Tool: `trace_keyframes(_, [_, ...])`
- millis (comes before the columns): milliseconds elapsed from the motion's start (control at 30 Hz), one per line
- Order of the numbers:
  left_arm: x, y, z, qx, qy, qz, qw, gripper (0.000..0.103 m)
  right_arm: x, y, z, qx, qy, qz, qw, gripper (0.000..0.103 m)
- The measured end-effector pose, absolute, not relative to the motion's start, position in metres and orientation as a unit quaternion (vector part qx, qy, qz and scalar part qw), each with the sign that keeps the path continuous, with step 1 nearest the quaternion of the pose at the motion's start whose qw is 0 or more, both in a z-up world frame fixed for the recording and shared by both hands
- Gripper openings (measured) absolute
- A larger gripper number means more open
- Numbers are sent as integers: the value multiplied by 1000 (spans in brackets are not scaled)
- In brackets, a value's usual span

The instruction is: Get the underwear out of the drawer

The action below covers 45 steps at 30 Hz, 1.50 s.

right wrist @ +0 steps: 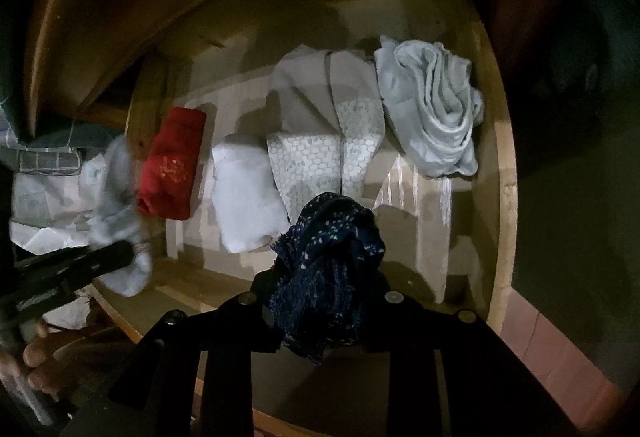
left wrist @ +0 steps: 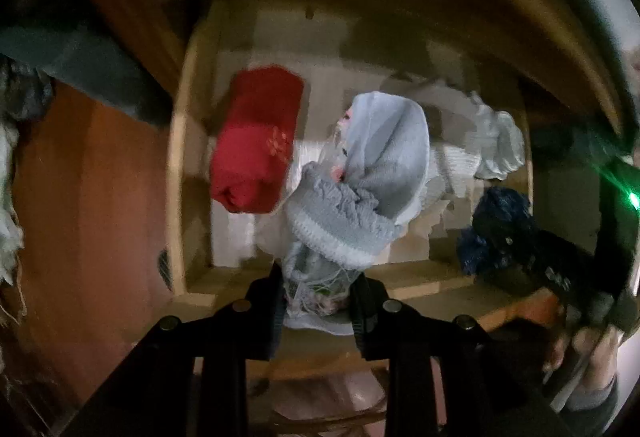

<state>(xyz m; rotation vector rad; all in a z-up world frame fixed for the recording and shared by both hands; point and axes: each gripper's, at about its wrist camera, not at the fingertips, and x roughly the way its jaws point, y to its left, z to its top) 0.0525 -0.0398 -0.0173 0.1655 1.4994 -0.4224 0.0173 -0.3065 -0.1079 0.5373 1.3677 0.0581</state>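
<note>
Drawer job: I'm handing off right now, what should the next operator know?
Left tool: shut on a pale grey-blue knit garment, held above the drawer.
Right tool: shut on a dark blue lace piece, over the drawer's front.
Done: two pieces gripped.
Left in the drawer: red folded piece, white one, patterned grey one, light blue bundle. Carry both held pieces clear, then return.

Matt wooden drawer (right wrist: 500, 141); knitted grey garment (left wrist: 344, 213); lacy navy underwear (right wrist: 328, 277).
</note>
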Motion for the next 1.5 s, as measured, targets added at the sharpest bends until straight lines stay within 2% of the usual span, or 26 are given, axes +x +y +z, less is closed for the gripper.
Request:
trace_keyframes(533, [-10,-40,140,101,540,-260,794,27,15,-317,-106,242,611,-4,754,25])
trace_keyframes(900, [-7,-40,248,106,443,-256,853,27,10,-330,-99,286,589,4,756,25])
trace_keyframes(1267, [54,-61,308,138,371,-207,895,27,13,-322,-104,272,603,0,750,25])
trace_keyframes(1500, [107,-97,293,149,393,-198,885,27,14,-320,-105,272,607,3,747,25])
